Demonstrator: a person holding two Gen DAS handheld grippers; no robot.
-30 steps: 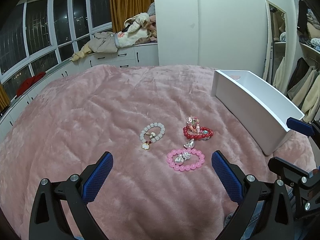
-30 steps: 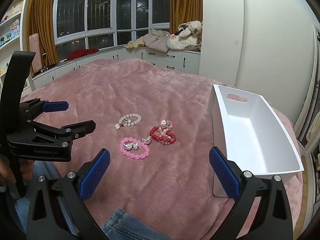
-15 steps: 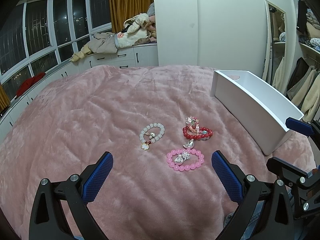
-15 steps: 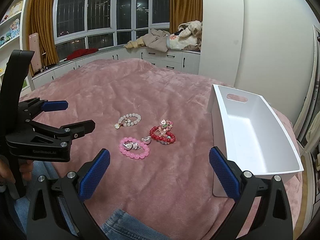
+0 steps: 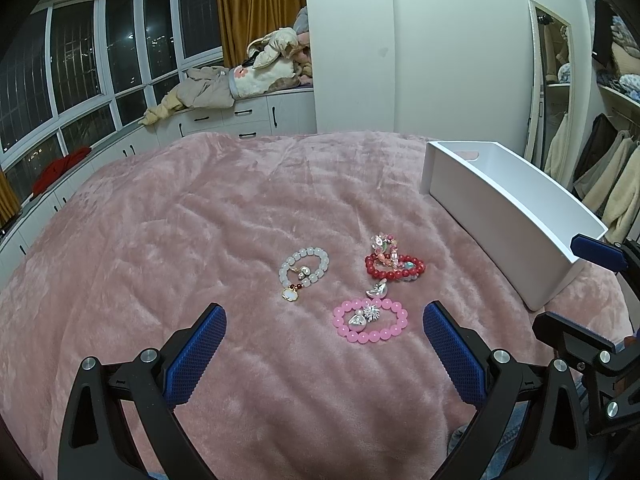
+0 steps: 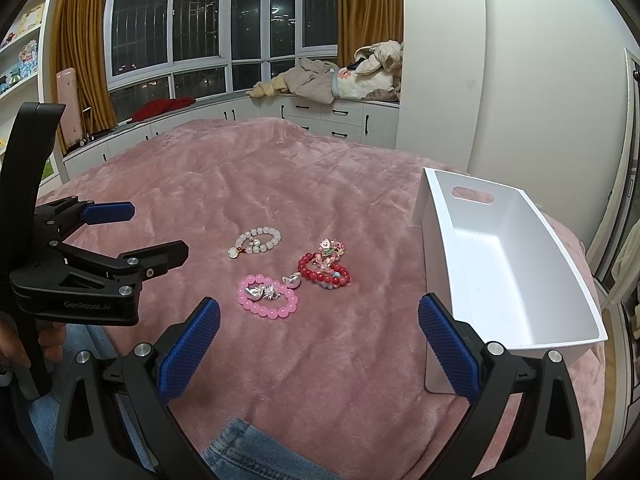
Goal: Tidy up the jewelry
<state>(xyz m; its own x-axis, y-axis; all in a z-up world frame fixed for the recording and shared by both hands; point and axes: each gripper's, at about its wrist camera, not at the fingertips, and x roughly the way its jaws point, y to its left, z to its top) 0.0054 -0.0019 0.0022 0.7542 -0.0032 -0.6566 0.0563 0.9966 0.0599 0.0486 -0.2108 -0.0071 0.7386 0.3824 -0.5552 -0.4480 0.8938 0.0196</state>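
Left tool (image 5: pixel 322 322): jaws wide apart, nothing held, hovering above the pink bed blanket (image 5: pixel 200 220). Also visible at the left edge of the right wrist view (image 6: pixel 140 232), same state.

Jewelry, left to right, all lying flat on the blanket:
- white bead bracelet (image 5: pixel 304 270) with a small charm hanging toward the tools; sits apart from the rest.
- pink bead bracelet (image 5: pixel 370 320) with silver charms inside the ring; nearest piece to both tools.
- small silver charm (image 5: pixel 378 289) between the pink and red ones, just beside both.
- red bead bracelet (image 5: pixel 394 267) with a multicolour flower piece (image 5: pixel 385 242) stacked on its far side, touching.

Right tool (image 6: pixel 319 318): jaws equally wide, empty.

White bin (image 6: pixel 516 264): far right, open top, looks empty, long axis running away from the cameras.

Key relation: in the left wrist view the pink bracelet sits ahead, right of centre between the pads; in the right wrist view it is ahead and left of centre. So it lies between the two tools. The bin is on the right tool's side, so my call is a right-hand pick with a short carry rightward. Rings lie flat, so pinch across one bead strand, not the whole loop.
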